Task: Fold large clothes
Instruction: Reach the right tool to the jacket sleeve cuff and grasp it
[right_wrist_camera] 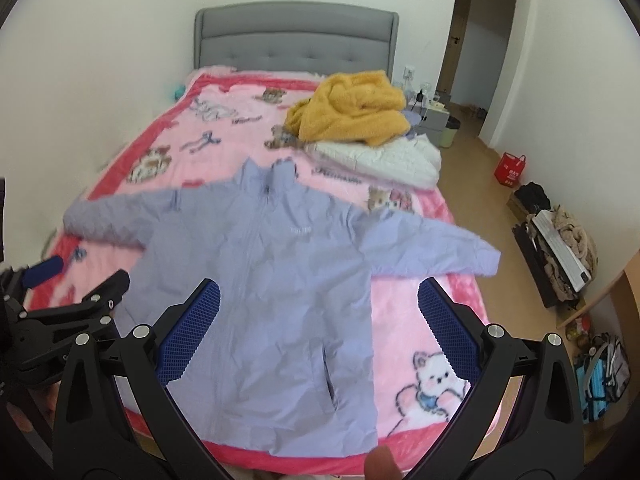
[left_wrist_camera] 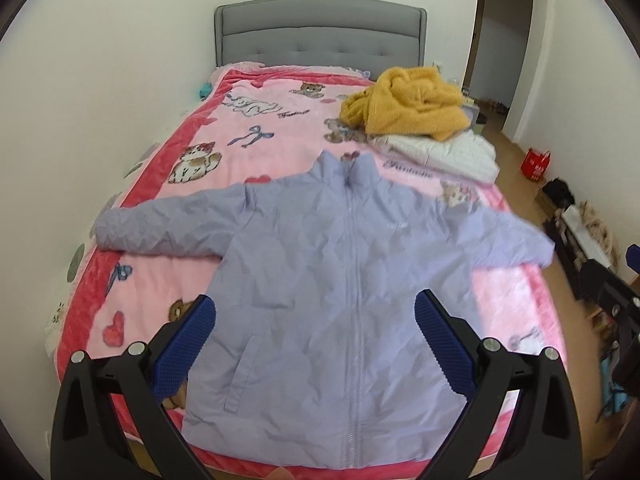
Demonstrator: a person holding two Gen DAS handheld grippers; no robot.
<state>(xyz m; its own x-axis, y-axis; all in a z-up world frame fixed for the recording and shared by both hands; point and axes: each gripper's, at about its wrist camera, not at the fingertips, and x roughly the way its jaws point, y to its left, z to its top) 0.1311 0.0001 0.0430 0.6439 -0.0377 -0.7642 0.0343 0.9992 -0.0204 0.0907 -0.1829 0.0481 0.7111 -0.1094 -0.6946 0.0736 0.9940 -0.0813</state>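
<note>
Grippers nearest: left gripper (left_wrist_camera: 316, 344) and right gripper (right_wrist_camera: 320, 334), both with blue pads spread wide and holding nothing, poised above the bed's foot end. Lilac jacket (left_wrist_camera: 344, 280) lies face-up and zipped on the pink blanket (left_wrist_camera: 256, 128), sleeves out — beyond it, a yellow fleece (left_wrist_camera: 408, 104) heaped on a white garment (left_wrist_camera: 452, 152), then the grey headboard (left_wrist_camera: 320, 36).

Below me stretches a bed (left_wrist_camera: 256, 52) with a grey tufted headboard at the top of the frame, covered by a pink cartoon-print blanket (left_wrist_camera: 240, 120) edged in red. A lavender zip-up jacket (left_wrist_camera: 332, 280) lies flat at centre, front up, sleeves spread. At upper right a white quilted garment (left_wrist_camera: 452, 152) lies on the blanket, a mustard fleece (left_wrist_camera: 412, 100) heaped on it.
</note>
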